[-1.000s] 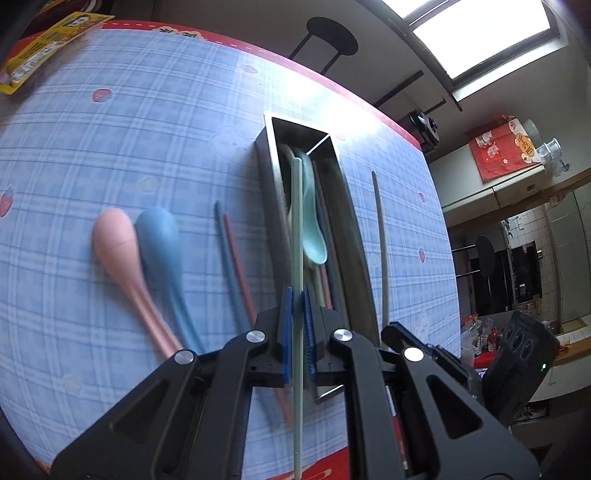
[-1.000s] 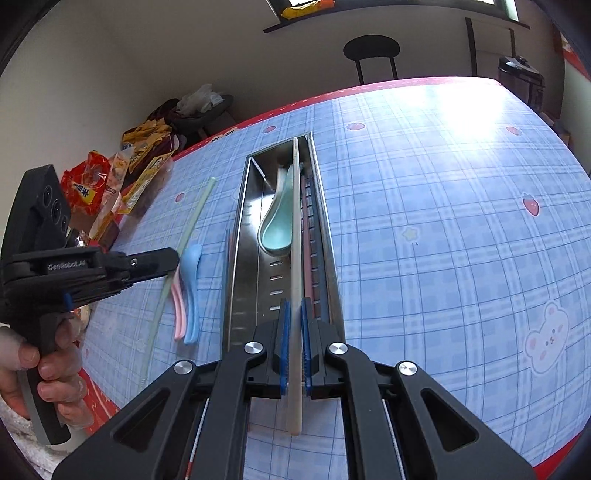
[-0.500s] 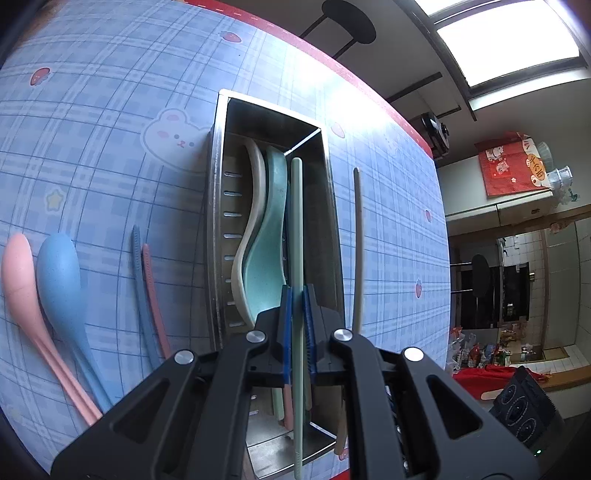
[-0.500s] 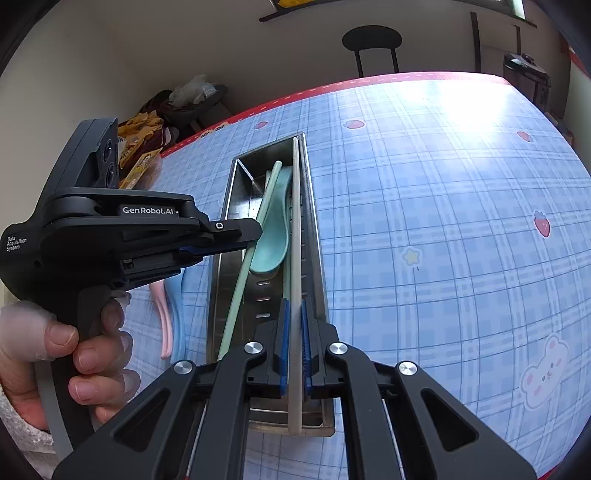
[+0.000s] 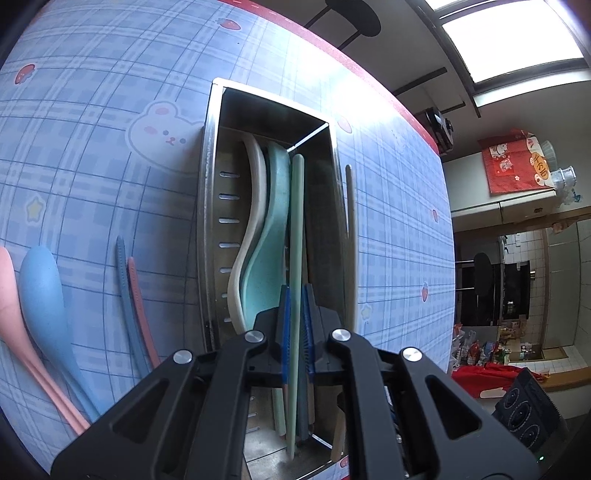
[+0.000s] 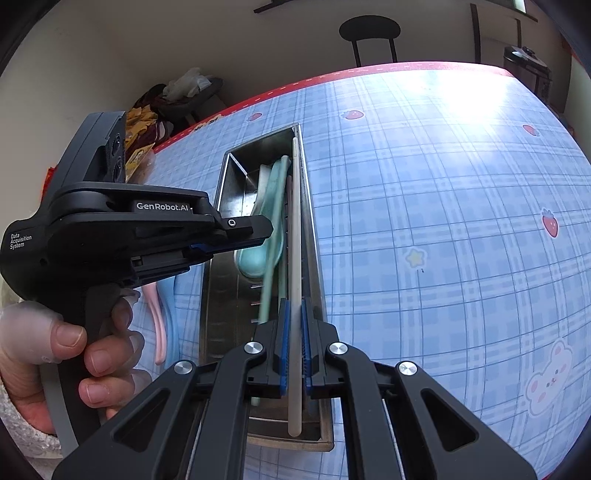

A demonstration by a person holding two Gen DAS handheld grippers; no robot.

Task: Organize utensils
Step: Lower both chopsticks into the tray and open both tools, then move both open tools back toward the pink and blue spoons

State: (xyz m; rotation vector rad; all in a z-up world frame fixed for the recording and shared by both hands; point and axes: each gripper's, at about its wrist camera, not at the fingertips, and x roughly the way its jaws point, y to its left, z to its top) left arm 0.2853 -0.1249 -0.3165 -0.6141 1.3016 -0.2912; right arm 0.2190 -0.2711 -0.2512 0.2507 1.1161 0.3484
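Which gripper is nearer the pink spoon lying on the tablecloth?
Left. The left gripper sits over the metal tray, beside the pink spoon; the right gripper is at the tray's far side.

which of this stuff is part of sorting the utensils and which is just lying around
Part of the job:
steel tray
green chopstick in left gripper
white chopstick in right gripper
teal spoon and white spoon in tray
blue spoon, pink spoon, blue chopstick, pink chopstick on cloth

Lying about:
snack packets
stool
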